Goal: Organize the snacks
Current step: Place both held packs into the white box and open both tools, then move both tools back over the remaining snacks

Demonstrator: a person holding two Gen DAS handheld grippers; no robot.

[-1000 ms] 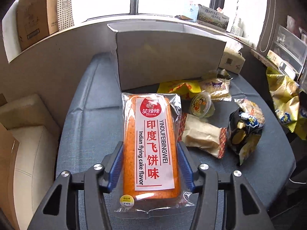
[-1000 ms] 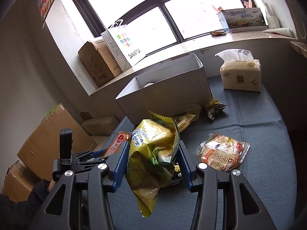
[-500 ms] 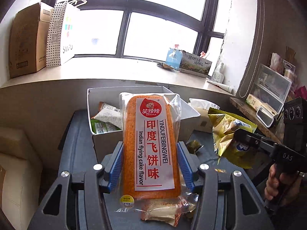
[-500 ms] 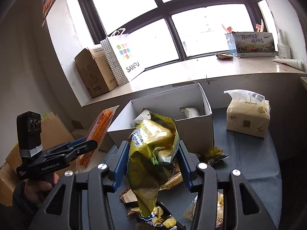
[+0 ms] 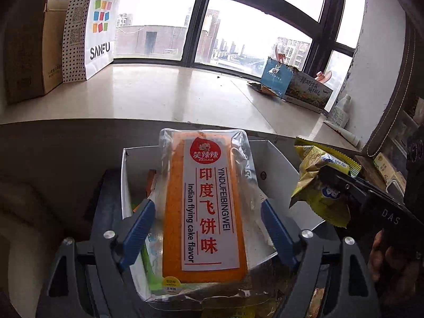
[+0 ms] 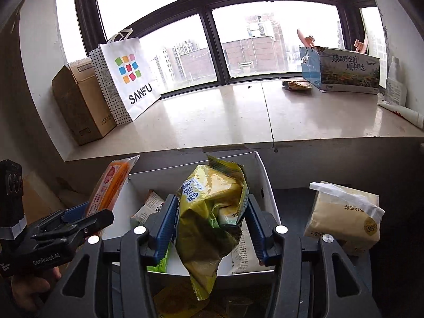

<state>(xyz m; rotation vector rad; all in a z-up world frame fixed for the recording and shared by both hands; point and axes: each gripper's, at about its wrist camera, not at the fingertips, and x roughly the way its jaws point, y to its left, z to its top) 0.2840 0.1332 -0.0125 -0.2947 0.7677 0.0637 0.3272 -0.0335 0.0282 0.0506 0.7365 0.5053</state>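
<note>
My left gripper [image 5: 208, 228] has its jaws spread, with gaps between the blue pads and the orange "Indian flying cake" pack [image 5: 204, 206], which hangs over the open white box [image 5: 278, 159]. My right gripper [image 6: 210, 222] is shut on a crumpled yellow-green snack bag [image 6: 212, 212], held above the same white box [image 6: 265, 177]. Several snack packs lie inside the box. The orange pack [image 6: 112, 185] and left gripper show at the left of the right wrist view; the yellow bag [image 5: 318, 182] shows at the right of the left wrist view.
A tissue pack [image 6: 344, 214] stands right of the box. The window sill behind holds a cardboard box [image 6: 79, 103], a SANFU paper bag [image 6: 127, 79] and a printed carton [image 6: 341, 71]. More snack wrappers lie below the box's near wall.
Both grippers rose from the table and moved forward over the white box with their packs. The left jaws have spread away from the orange pack.
</note>
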